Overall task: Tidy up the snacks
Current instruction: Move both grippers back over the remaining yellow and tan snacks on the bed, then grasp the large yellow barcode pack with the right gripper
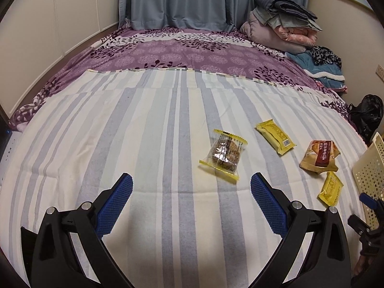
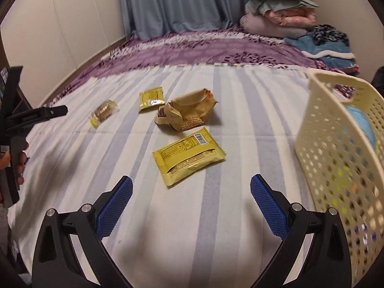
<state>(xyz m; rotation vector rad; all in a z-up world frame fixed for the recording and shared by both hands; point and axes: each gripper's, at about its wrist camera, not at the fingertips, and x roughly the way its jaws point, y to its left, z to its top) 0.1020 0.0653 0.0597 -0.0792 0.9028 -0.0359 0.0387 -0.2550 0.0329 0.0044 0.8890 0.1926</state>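
Observation:
Several snack packets lie on the striped sheet. A clear packet with a brown bar (image 1: pixel 223 155) (image 2: pixel 103 112) lies just ahead and right of my open, empty left gripper (image 1: pixel 191 187). A yellow packet (image 1: pixel 275 136) (image 2: pixel 151 98) and a tan-brown packet (image 1: pixel 320 156) (image 2: pixel 186 113) lie further right. Another yellow packet (image 1: pixel 330 188) (image 2: pixel 189 155) lies just ahead of my open, empty right gripper (image 2: pixel 191 187). A cream perforated basket (image 2: pixel 340 148) (image 1: pixel 369 168) stands at the right with some items inside.
The bed's purple floral cover (image 1: pixel 182 52) lies beyond the striped sheet. Folded blankets (image 1: pixel 280 21) and clothes (image 1: pixel 321 64) are piled at the far right. A black bag (image 1: pixel 367 115) sits off the bed's right edge. White cupboards (image 2: pixel 62 24) line the left.

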